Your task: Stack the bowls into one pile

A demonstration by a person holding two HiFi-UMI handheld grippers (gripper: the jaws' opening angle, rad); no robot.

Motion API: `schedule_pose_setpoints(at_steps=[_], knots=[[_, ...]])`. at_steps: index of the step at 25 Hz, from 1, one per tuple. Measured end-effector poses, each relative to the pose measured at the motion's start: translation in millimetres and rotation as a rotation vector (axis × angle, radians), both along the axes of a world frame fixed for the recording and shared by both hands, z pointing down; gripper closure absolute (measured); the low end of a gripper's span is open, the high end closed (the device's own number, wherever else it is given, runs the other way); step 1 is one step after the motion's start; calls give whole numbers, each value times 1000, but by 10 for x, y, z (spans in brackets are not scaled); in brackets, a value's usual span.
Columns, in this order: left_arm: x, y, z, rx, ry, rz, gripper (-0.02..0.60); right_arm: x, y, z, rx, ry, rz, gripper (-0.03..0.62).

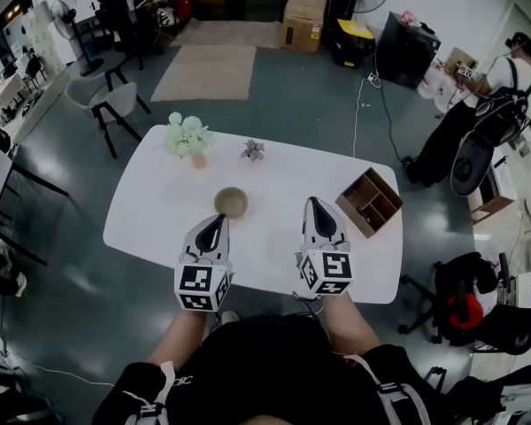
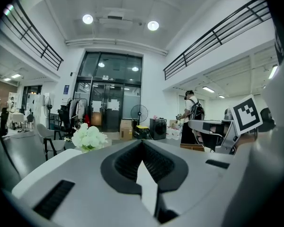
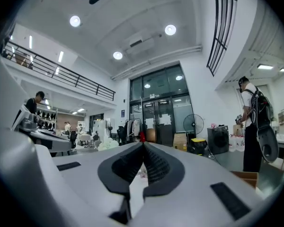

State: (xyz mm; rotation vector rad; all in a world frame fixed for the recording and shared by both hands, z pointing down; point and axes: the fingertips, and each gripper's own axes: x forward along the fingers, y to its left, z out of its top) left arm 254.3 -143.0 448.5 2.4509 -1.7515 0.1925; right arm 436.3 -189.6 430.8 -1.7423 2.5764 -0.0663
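Big open hall: dark glossy floor (image 1: 274,96), glass entrance doors (image 3: 156,119), railed mezzanine above (image 2: 217,34). A white rounded table (image 1: 274,255) sits mid-floor, with the person right at its near edge.

Left gripper (image 1: 219,219): jaws closed tip to tip, nothing between them. It's held over the near side of the table, tip just short of the bowl. Right gripper (image 1: 316,202): jaws fully closed too, empty. It's over the table to the right of the bowl and apart from it.

Bowl (image 1: 231,203): tan, upright on the table between the two grippers' lines and slightly ahead. It reads as one pile; can't count how many are nested.

Farther out on the table: wooden divided box (image 1: 370,202) at the right edge, small plant (image 1: 253,150), and white flowers in a pink pot (image 1: 188,136) at the far side.

Off the table: chair (image 1: 106,100) far left, rug (image 1: 208,71), cardboard box (image 1: 304,20), black cabinet (image 1: 407,50), and a standing person (image 1: 478,104) far right.
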Motion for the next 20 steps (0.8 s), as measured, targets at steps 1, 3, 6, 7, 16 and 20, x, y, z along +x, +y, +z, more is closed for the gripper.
schedule_pose_setpoints(at_steps=[1, 3, 6, 7, 16, 20], knots=[[28, -10, 1, -2, 2, 6, 569, 11, 4, -6, 3, 1, 1, 582], [74, -26, 9, -4, 0, 13, 569, 31, -5, -25, 10, 0, 3, 582], [126, -34, 24, -3, -5, 13, 569, 63, -22, -31, 17, -3, 0, 582], [138, -34, 29, -2, -5, 11, 569, 73, -24, -26, 17, -4, -1, 581], [166, -6, 27, 7, -11, -18, 569, 70, 6, 22, 19, 1, -29, 580], [209, 40, 42, 8, -14, -26, 569, 63, 62, 47, 21, 13, -47, 580]])
